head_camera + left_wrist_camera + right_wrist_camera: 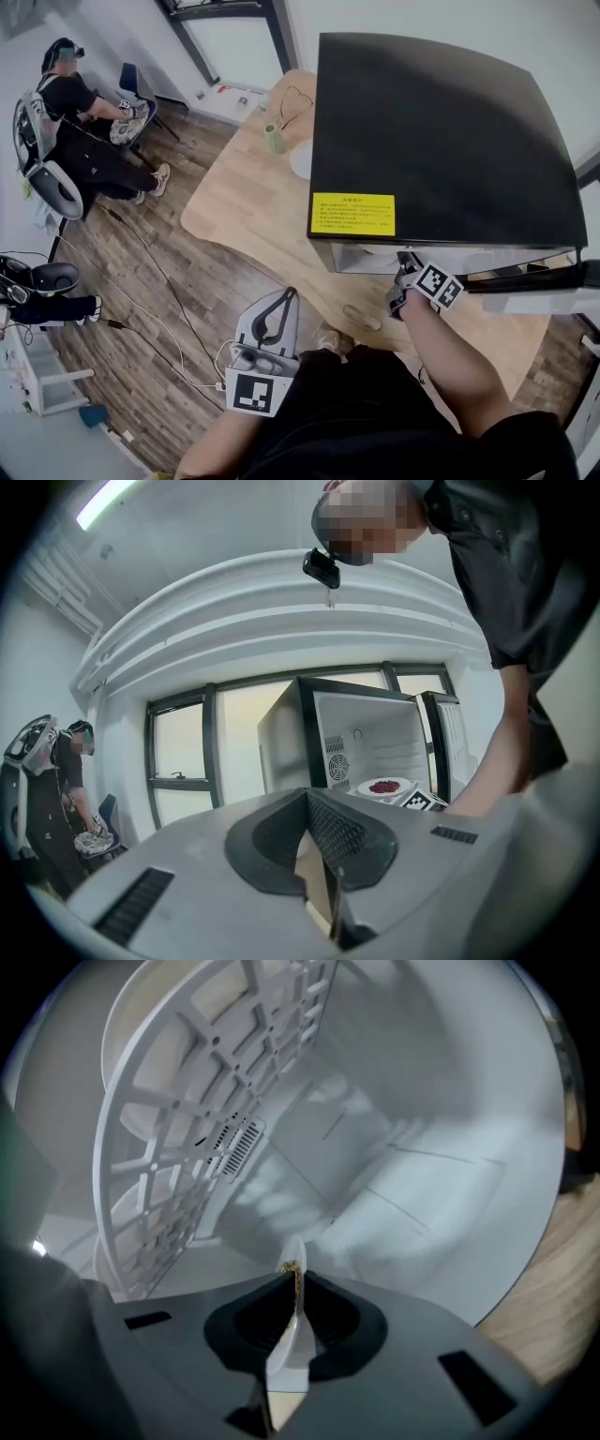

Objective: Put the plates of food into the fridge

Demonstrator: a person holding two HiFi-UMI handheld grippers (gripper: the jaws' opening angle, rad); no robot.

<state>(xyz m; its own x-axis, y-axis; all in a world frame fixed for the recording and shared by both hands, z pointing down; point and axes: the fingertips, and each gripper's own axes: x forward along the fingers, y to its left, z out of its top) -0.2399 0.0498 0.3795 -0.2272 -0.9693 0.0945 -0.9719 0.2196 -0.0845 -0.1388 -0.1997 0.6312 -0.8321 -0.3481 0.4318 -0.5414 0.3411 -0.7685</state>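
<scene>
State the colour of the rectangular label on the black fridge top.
Yellow; the rectangular label shows best in head view.

This looks like a test room in an office: a small fridge [431,131] sits on a wooden counter [244,211], cables [173,291] lie across the wood floor [141,394], and a person [80,112] sits near tall windows [178,761].

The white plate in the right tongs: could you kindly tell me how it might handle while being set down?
The thin white plate looks rigid, probably ceramic, so likely breakable if knocked against the white grid shelf. The right tongs pinch only its rim, so it may tip or pivot. Its smooth surface probably slips easily.
</scene>
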